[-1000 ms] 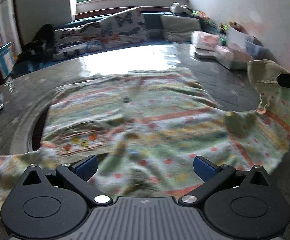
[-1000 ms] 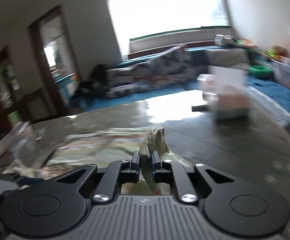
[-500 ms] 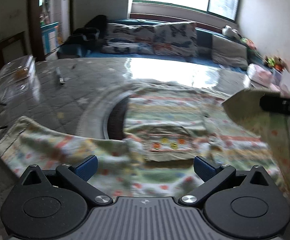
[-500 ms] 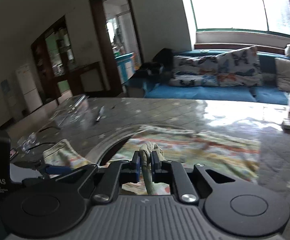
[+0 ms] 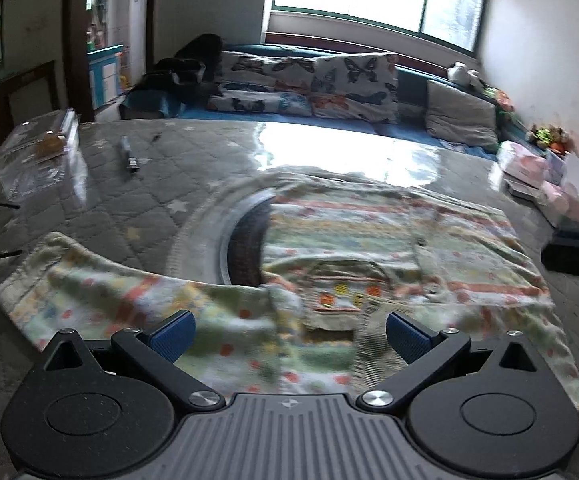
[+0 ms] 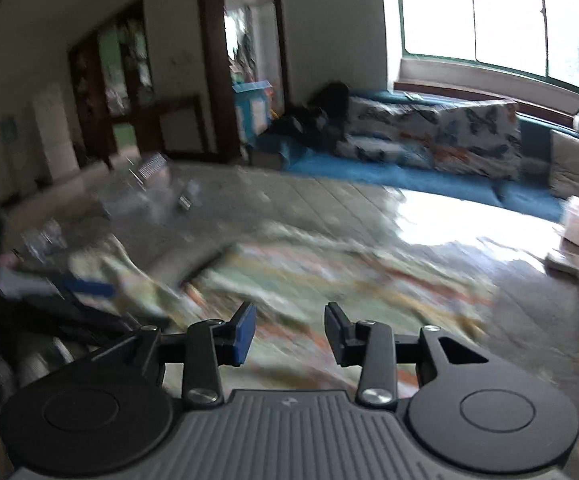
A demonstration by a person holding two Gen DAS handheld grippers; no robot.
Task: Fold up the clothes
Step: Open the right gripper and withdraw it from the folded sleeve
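So the shirt (image 5: 369, 240) is lying spread on the quilted table (image 5: 137, 200), patterned stripes and dots, one sleeve (image 5: 101, 292) stretched out flat to the left while the other side looks already turned in over the body; I'd guess that's the first fold of the job done, which would explain why the cloth sits doubled near the front edge.

Left gripper (image 5: 287, 336) hovers low over the near hem, jaws spread wide with nothing between them; it seems parked there so it's ready for the loose sleeve, though that's just my read.

Right gripper (image 6: 289, 332) has just been opening its jaws; there's a clear gap between the blue pads and no cloth in it, so the bit of shirt it carried is let go and lying on the garment below; that view is pretty smeared with motion blur so finer detail is lost.

Next thing is probably that left sleeve; thin knit like this tends to slide and bunch, so a pinch near the cuff makes sense.
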